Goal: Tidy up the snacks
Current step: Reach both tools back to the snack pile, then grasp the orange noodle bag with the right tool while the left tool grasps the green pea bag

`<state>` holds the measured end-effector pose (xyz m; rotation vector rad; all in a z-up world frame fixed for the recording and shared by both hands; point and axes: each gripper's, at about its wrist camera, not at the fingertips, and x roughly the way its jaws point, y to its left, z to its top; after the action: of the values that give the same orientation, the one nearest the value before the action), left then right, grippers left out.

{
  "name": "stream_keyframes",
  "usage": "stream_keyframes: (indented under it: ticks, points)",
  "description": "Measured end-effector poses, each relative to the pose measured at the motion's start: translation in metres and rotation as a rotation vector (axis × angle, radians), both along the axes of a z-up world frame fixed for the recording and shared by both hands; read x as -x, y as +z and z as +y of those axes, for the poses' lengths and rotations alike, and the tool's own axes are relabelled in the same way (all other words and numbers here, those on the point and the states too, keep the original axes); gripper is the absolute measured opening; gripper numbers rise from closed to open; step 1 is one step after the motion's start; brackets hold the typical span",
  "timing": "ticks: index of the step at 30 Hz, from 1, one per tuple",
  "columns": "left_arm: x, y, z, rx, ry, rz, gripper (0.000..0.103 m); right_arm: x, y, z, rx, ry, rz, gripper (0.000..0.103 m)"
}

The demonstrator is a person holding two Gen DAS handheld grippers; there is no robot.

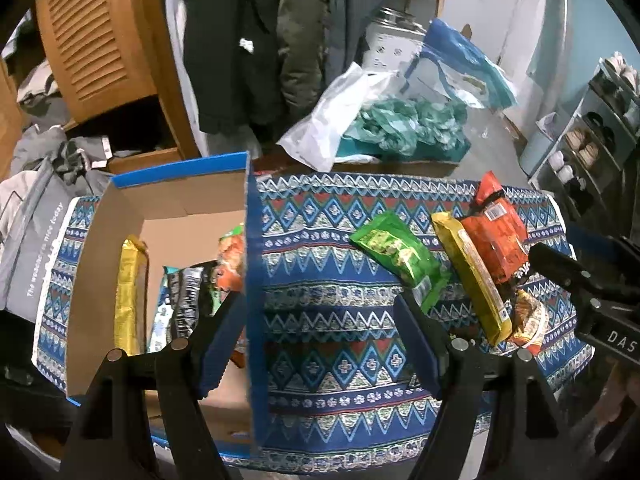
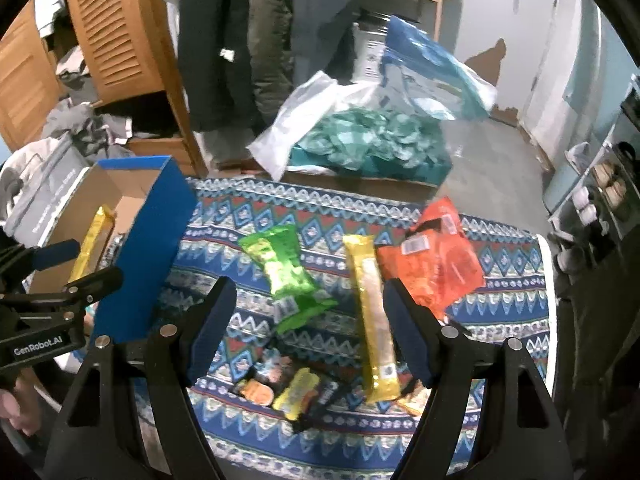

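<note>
A blue cardboard box (image 1: 250, 280) (image 2: 148, 248) stands on the patterned cloth at the left; a yellow bar (image 1: 128, 292), a dark packet (image 1: 186, 300) and an orange packet (image 1: 232, 264) lie inside. On the cloth to its right lie a green packet (image 1: 400, 258) (image 2: 286, 272), a long yellow bar (image 1: 474, 276) (image 2: 372, 312) and an orange bag (image 1: 496, 236) (image 2: 434, 264). Small packets (image 2: 296, 392) lie nearer. My left gripper (image 1: 320, 340) is open, straddling the box's right wall. My right gripper (image 2: 308, 320) is open above the green packet and yellow bar, holding nothing.
The patterned cloth (image 1: 328, 364) (image 2: 500, 320) covers a low table. Behind it sit a white plastic bag (image 1: 332, 120), teal cloth (image 2: 368, 136) and a blue bag (image 2: 428, 64). A wooden louvred cabinet (image 1: 96, 40) stands at the back left, a shoe rack (image 1: 592, 128) at the right.
</note>
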<state>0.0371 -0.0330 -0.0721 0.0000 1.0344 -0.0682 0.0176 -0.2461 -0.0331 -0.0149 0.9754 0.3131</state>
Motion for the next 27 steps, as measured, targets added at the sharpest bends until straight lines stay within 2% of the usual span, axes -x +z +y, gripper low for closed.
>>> stream_keyframes:
  ticks: [12, 18, 23, 27]
  points:
    - [-0.013, -0.015, -0.036, -0.012, -0.042, 0.057, 0.077, -0.006, -0.026, -0.043, 0.015, -0.061, 0.048, 0.076]
    - [-0.026, -0.024, -0.049, 0.026, -0.034, 0.103, 0.077, -0.025, -0.042, -0.065, 0.019, -0.066, 0.106, 0.076]
    - [-0.039, -0.034, -0.062, 0.005, -0.038, 0.131, 0.077, -0.046, -0.056, -0.08, 0.026, -0.063, 0.159, 0.076]
    - [-0.049, -0.041, -0.067, 0.016, -0.036, 0.16, 0.077, -0.065, -0.065, -0.086, 0.047, -0.038, 0.203, 0.076]
